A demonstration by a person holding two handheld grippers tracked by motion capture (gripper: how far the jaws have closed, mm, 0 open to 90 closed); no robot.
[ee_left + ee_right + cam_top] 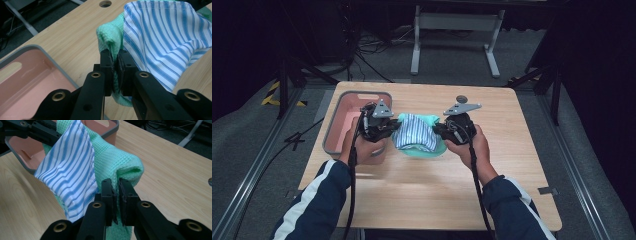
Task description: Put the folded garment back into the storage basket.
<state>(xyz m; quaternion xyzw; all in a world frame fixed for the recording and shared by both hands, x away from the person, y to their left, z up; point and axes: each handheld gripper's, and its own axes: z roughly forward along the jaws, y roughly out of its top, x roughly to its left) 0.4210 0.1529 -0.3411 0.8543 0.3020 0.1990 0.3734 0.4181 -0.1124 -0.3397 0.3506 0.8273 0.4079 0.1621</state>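
A mint green waffle cloth [428, 150] hangs between my two grippers above the wooden table [422, 195], with a blue and white striped cloth [414, 132] draped over it. My left gripper [393, 127] is shut on the green cloth's left end [111, 42], and the striped cloth [160, 37] lies against its right jaw. My right gripper [439, 131] is shut on the green cloth's right end [120, 167]. The striped cloth [67, 172] hangs to the left of its jaws. A hand holds each gripper.
A grey-rimmed pink bin [343, 125] stands on the table's left side, just behind and beside my left gripper; the same bin [27, 75] is empty inside. A round cable hole [461, 99] sits near the table's far edge. A grey metal frame [457, 30] stands on the floor beyond.
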